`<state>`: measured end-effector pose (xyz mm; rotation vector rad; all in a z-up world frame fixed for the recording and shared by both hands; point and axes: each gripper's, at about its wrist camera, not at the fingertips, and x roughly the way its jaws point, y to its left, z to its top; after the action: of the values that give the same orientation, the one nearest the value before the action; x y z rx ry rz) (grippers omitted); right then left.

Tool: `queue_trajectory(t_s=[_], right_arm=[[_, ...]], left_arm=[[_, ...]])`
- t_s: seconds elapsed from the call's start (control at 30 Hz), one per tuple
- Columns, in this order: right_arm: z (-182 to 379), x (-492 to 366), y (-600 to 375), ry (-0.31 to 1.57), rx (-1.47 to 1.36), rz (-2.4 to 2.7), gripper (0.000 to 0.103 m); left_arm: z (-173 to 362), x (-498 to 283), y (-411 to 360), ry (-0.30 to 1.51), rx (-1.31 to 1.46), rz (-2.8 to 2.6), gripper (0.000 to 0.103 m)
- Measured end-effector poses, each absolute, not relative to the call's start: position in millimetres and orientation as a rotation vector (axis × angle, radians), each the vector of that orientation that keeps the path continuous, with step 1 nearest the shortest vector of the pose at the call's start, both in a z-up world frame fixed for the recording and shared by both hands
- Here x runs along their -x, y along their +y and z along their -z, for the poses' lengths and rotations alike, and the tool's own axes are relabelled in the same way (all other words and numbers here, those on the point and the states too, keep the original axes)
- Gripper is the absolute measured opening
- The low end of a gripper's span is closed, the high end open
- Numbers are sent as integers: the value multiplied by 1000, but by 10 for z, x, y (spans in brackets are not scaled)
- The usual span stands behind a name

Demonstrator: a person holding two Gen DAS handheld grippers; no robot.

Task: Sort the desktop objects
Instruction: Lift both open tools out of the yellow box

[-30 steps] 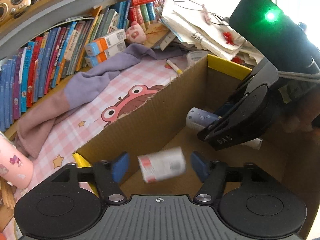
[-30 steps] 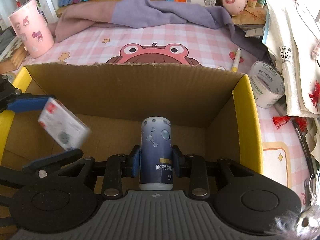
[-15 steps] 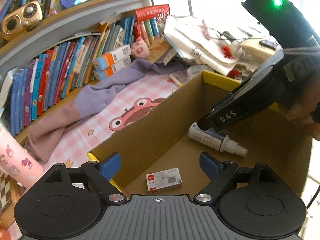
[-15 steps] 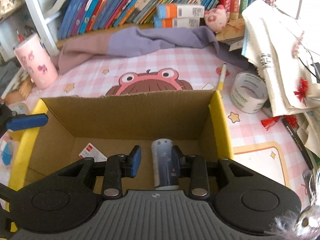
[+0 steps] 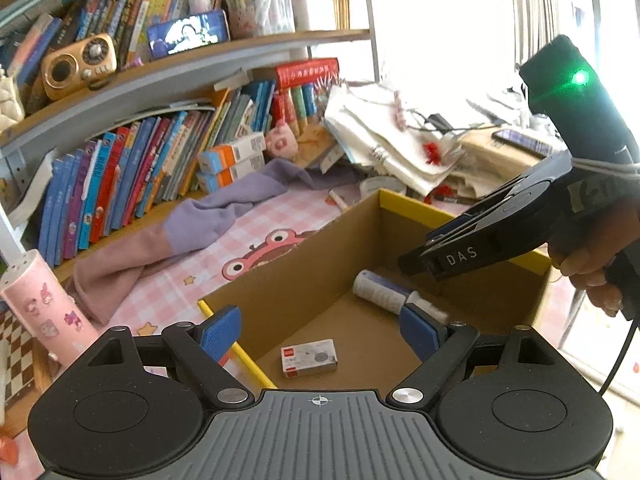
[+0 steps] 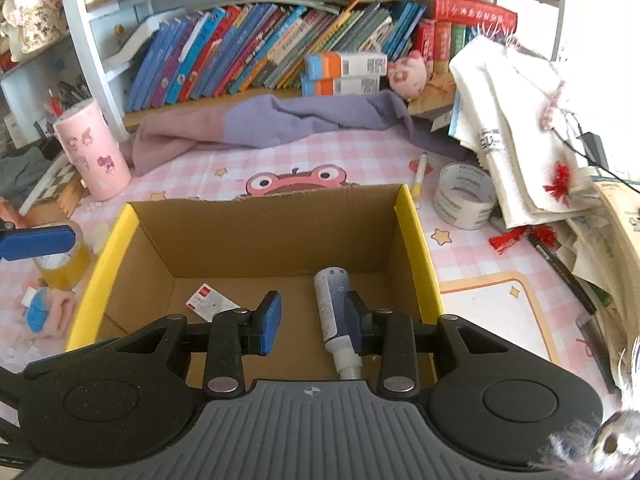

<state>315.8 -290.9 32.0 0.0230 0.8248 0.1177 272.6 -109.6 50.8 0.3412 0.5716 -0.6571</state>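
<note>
My left gripper (image 5: pixel 320 330) wide open, empty, my right gripper (image 6: pixel 312 322) jaws apart, gripping nothing, bottle (image 6: pixel 334 312) lying in box (image 6: pixel 412 236) at 5 o'clock, nozzle hidden, small carton (image 5: pixel 309 358) at 7 o'clock, label unreadable.

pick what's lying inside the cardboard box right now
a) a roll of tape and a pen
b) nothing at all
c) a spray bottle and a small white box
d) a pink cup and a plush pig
c, the spray bottle and the small white box both lie on the floor of the cardboard box, while the tape roll and pen sit outside on the desk.
</note>
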Motion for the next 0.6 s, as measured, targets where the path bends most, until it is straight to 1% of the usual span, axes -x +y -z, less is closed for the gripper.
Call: queue_trajectory(t_s=[0.23,0.6], right_arm=[[-480,-2841,-2881,762,-47,-101,32],[-615,-2300,-2832,705,-57,-73,33]], left_arm=[[-631,-2461,-966,546,-295,662,89],[-663,-2072,-888,536,-274,681,89]])
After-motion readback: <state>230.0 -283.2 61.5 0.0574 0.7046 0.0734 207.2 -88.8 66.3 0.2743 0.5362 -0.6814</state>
